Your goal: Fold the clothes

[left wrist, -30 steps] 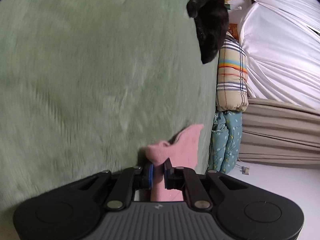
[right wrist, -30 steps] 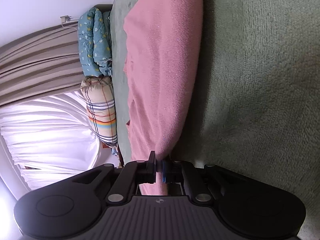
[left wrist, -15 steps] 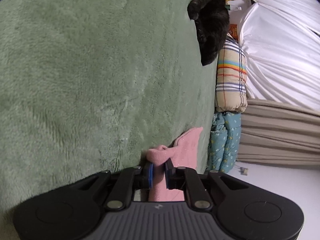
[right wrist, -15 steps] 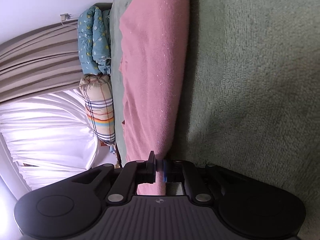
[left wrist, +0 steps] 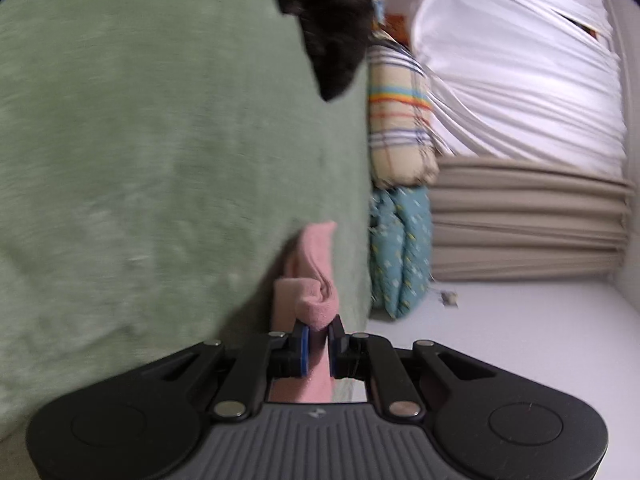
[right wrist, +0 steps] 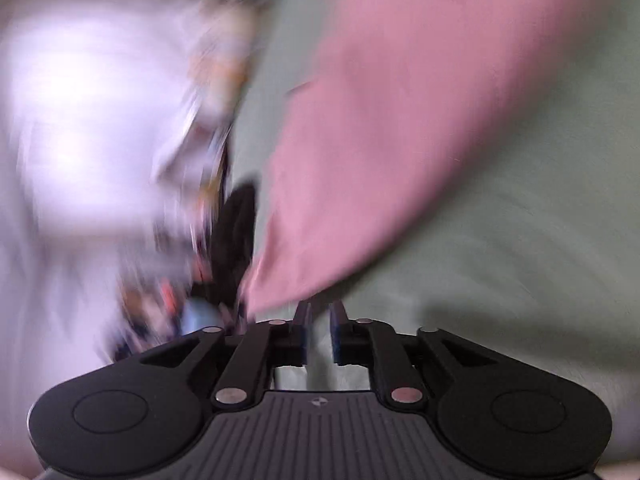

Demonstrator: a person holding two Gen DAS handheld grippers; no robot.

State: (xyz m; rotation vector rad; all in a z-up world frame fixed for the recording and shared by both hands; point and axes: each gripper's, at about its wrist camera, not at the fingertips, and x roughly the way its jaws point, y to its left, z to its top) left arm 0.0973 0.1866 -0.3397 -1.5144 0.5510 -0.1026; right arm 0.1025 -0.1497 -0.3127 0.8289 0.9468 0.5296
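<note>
The left gripper pinches a bunched fold of the pink garment between its blue pads. The right gripper stands slightly parted with nothing between its fingers; the pink cloth lies just ahead, spread on the green fleece blanket, heavily blurred.

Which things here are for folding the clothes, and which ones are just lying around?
For the folding:
- pink garment
- left gripper, fingers pinching the pink cloth
- right gripper, fingers slightly apart with nothing between them
- green blanket, the surface underneath

Just lying about:
- black item
- plaid bundle
- teal flowered bundle
- white curtain
</note>
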